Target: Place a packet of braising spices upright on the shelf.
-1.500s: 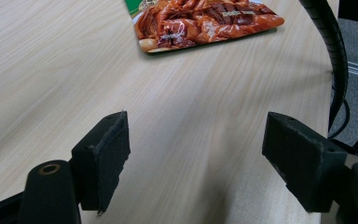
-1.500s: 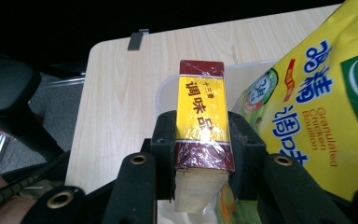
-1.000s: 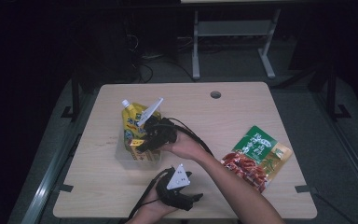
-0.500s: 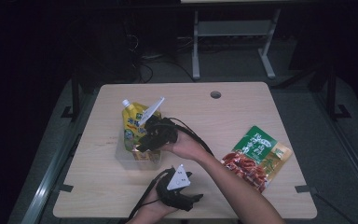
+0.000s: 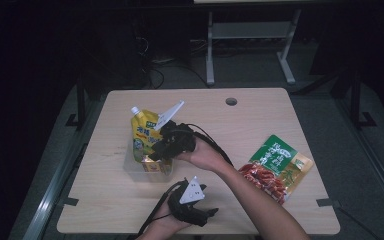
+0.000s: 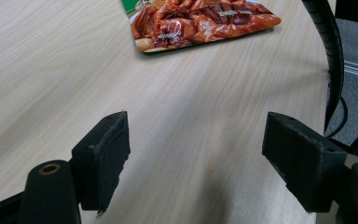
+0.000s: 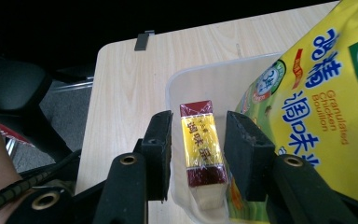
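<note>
Over clear bin (image 5: 130,167): right gripper (image 7: 196,154), jaws now slightly apart, releasing yellow box (image 7: 200,142) beside bouillon pouch (image 5: 142,132); left gripper (image 6: 196,154) idle, agape.

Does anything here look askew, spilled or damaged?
Nothing stands out. The yellow pouch leans in the clear bin beside the small box between the right gripper jaws; the red snack bag lies flat and intact.

My right gripper (image 7: 198,149) over clear tub (image 7: 179,79), jaws flanking small yellow-and-red box (image 7: 201,144) with slim gaps either side, yellow bouillon pouch (image 7: 317,98) beside it in tub, wooden table (image 7: 126,84) beneath
</note>
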Demonstrator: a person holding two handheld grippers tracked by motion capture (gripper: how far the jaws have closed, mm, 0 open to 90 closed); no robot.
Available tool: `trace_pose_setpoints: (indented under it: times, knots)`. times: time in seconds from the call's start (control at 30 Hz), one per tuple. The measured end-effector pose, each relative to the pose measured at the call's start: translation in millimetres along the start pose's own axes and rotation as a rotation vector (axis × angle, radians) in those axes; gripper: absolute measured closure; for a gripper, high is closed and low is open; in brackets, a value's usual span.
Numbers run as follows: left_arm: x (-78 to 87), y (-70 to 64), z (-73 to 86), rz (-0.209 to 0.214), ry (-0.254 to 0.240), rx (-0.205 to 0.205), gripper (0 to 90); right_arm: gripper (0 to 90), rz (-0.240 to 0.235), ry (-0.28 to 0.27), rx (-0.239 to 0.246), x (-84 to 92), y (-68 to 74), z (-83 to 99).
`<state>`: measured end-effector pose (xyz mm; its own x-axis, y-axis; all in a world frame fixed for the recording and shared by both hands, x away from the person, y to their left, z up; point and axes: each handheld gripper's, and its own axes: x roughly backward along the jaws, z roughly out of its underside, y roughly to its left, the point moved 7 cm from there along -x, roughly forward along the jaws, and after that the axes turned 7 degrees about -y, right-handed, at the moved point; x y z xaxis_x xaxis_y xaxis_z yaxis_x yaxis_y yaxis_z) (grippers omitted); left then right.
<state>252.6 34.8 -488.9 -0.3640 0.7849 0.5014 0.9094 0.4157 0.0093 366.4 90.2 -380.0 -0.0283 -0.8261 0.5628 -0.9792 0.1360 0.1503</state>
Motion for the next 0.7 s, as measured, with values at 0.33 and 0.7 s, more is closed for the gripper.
trace_pose_setpoints:
  times: [0.33,0.7]
  knots:
    - [0.1,1.0,0.9,0.002,0.009,0.008,22.7,59.2,0.023,-0.029,-0.013,22.0,-1.9,1.0]
    - [-1.4,1.9,0.9,0.001,0.002,0.012,22.7,57.6,0.066,-0.055,-0.041,54.5,-4.6,13.0]
